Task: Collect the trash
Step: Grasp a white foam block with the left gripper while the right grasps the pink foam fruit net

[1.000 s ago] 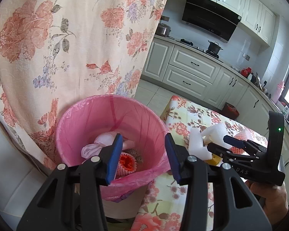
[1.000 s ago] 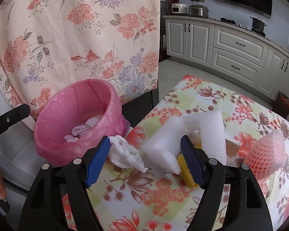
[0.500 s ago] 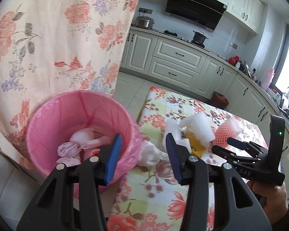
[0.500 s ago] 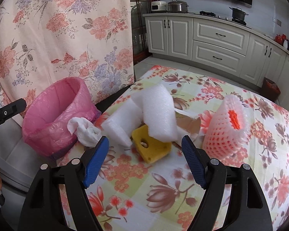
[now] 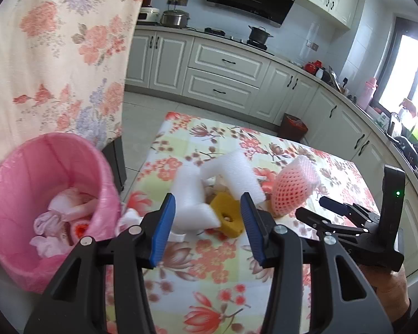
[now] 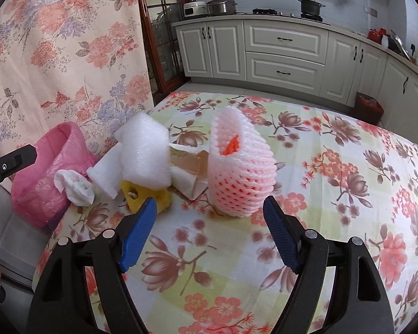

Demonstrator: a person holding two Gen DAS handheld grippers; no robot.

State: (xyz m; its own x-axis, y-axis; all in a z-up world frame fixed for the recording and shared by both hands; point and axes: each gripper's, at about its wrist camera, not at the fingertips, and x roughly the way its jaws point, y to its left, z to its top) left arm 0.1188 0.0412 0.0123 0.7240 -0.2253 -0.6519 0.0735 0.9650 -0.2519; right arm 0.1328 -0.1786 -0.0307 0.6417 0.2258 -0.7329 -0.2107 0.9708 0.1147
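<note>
- Foam: two white blocks (image 6: 142,153), one pink net sleeve (image 6: 241,167), one yellow sponge (image 6: 145,194) on your table (image 6: 348,194).
- Both your grippers, left (image 5: 206,222) and right (image 6: 209,233), spread, empty.

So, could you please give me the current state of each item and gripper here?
Pink-lined round bin: upright, partly filled.
Pink foam fruit net: standing on the table, ungripped.
Yellow sponge block: lying flat, under white foam.
Crumpled white tissue: at the table edge.
Left gripper: open, empty.
Right gripper: open, empty.
</note>
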